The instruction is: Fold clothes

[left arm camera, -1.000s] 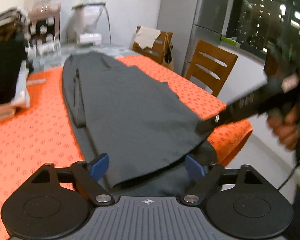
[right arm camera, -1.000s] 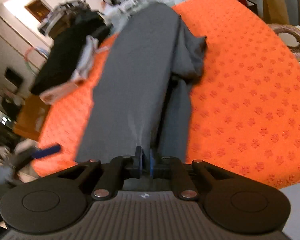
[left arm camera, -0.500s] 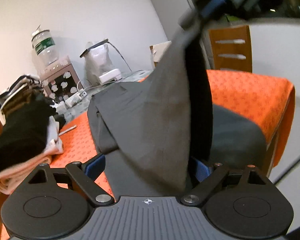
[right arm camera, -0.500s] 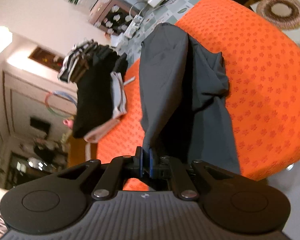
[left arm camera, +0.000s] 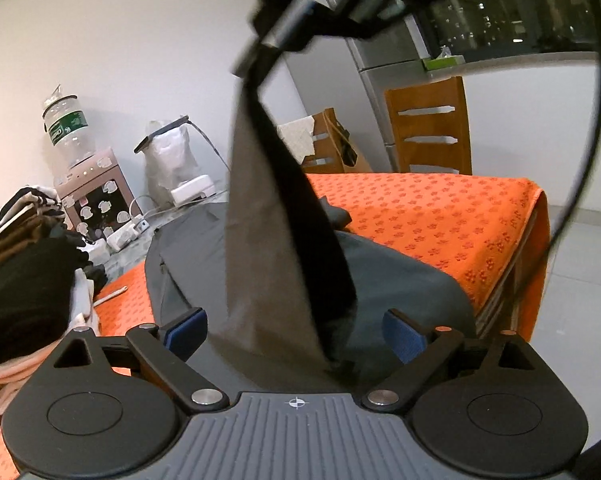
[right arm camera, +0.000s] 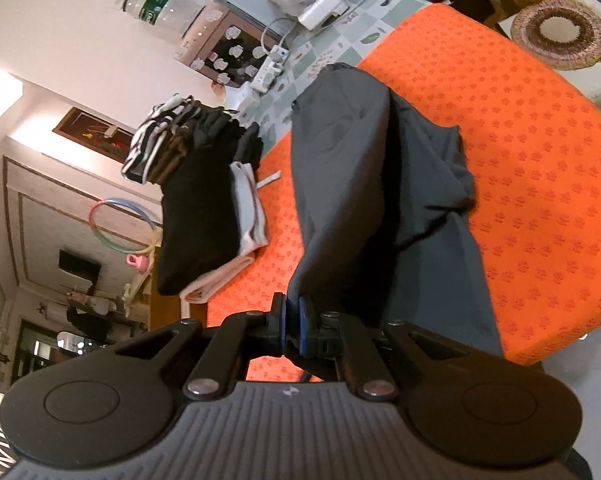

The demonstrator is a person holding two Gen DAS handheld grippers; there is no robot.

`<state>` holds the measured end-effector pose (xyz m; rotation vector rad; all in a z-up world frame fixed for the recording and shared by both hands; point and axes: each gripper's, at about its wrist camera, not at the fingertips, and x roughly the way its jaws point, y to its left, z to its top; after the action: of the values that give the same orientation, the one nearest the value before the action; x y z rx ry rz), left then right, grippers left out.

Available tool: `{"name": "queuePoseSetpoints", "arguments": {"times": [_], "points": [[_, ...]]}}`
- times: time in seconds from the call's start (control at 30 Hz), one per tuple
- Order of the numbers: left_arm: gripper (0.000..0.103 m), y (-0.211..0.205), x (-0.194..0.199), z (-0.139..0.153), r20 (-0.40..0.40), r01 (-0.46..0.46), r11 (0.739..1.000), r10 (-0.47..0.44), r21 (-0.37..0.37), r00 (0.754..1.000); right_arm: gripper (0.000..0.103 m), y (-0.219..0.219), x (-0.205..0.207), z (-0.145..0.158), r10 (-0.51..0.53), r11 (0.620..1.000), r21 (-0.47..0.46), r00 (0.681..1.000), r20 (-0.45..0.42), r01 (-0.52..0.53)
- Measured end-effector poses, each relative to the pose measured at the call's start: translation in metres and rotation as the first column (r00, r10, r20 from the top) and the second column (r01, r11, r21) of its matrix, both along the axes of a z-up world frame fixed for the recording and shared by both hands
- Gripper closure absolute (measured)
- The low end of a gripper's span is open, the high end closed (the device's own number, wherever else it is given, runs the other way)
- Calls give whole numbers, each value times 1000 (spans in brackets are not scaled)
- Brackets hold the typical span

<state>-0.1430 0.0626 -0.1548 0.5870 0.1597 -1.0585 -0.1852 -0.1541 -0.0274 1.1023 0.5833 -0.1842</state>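
Note:
Dark grey trousers (right arm camera: pixel 340 152) lie lengthwise on the orange tablecloth (right arm camera: pixel 540 168). My right gripper (right arm camera: pixel 291 326) is shut on their near hem and holds it high above the table. In the left wrist view the lifted cloth (left arm camera: pixel 268 240) hangs in a taut strip from the right gripper (left arm camera: pixel 276 46) overhead. The rest of the trousers (left arm camera: pixel 400 280) stays on the table. My left gripper (left arm camera: pixel 296 334) is open low at the table's near end, blue pads (left arm camera: pixel 186 330) either side of the hanging cloth, not closed on it.
A stack of folded clothes (right arm camera: pixel 204 200) sits on the table left of the trousers, also seen as a clothes pile (left arm camera: pixel 28 280). Wooden chairs (left arm camera: pixel 428 128) stand beyond the table's far side. A water dispenser (left arm camera: pixel 88 184) and a power strip (right arm camera: pixel 268 72) are at the far end.
The right gripper has lifted the trouser hem from table level to high above it. The cloth now hangs as a steep strip. The left gripper stayed open and dropped lower.

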Motion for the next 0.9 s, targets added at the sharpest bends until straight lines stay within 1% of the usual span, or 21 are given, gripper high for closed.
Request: {"name": "queuePoseSetpoints", "arguments": {"times": [0.1, 0.17, 0.23, 0.33, 0.4, 0.43, 0.47, 0.5, 0.57, 0.63, 0.67, 0.7, 0.73, 0.77, 0.83, 0.87, 0.9], "points": [[8, -6, -2, -3, 36, -13, 1000, 13, -8, 999, 96, 2, 4, 11, 2, 1000, 5, 1000, 24, -2], [8, -9, -1, -5, 75, -26, 1000, 26, -9, 997, 96, 4, 6, 17, 4, 1000, 15, 999, 41, -5], [8, -13, -1, -9, 115, -42, 999, 42, -2, 992, 96, 5, 6, 23, 6, 1000, 23, 998, 56, -7], [10, -13, 2, -8, 174, -67, 998, 70, -20, 982, 96, 7, 6, 31, 5, 1000, 24, 998, 70, -7], [22, -10, 3, -4, 206, -72, 997, 79, -40, 975, 96, 5, 2, 30, -3, 1000, 26, 998, 63, 1], [34, -8, 4, -2, 216, -65, 997, 73, -44, 974, 96, 4, 0, 29, -9, 1000, 27, 998, 58, 7], [48, -4, 6, 1, 195, -49, 998, 56, -40, 979, 96, 3, -3, 26, -17, 1000, 18, 999, 43, 17], [53, -1, 8, 4, 173, -33, 999, 39, -36, 984, 96, 2, -6, 24, -26, 1000, 8, 999, 28, 25], [76, 6, 11, 12, 136, -7, 1000, 10, -25, 991, 96, 0, -13, 18, -31, 999, -27, 999, -6, 31], [88, 13, 15, 20, 99, 19, 1000, -17, -15, 995, 95, -3, -21, 13, -27, 997, -67, 999, -40, 25], [89, 17, 16, 23, 80, 32, 999, -31, -11, 996, 95, -3, -24, 11, -16, 994, -112, 998, -67, 9], [90, 20, 18, 27, 61, 45, 999, -45, -7, 997, 91, -1, -27, 9, 5, 986, -166, 995, -96, -21], [90, 24, 20, 31, 42, 58, 998, -58, -2, 997, 90, 0, -30, 7, 25, 974, -219, 992, -125, -52], [90, 27, 22, 35, 22, 72, 997, -72, 1, 997, 89, 5, -33, 7, 51, 953, -287, 986, -162, -97], [91, 31, 27, 43, -14, 93, 996, -93, 14, 996, 87, 16, -39, 7, 99, 896, -404, 971, -216, -181], [91, 31, 30, 47, -32, 100, 995, -100, 22, 995, 86, 22, -41, 7, 120, 861, -457, 962, -244, -223], [91, 29, 33, 52, -45, 108, 993, -106, 36, 993, 83, 29, -44, 7, 139, 822, -505, 952, -273, -264]]}}
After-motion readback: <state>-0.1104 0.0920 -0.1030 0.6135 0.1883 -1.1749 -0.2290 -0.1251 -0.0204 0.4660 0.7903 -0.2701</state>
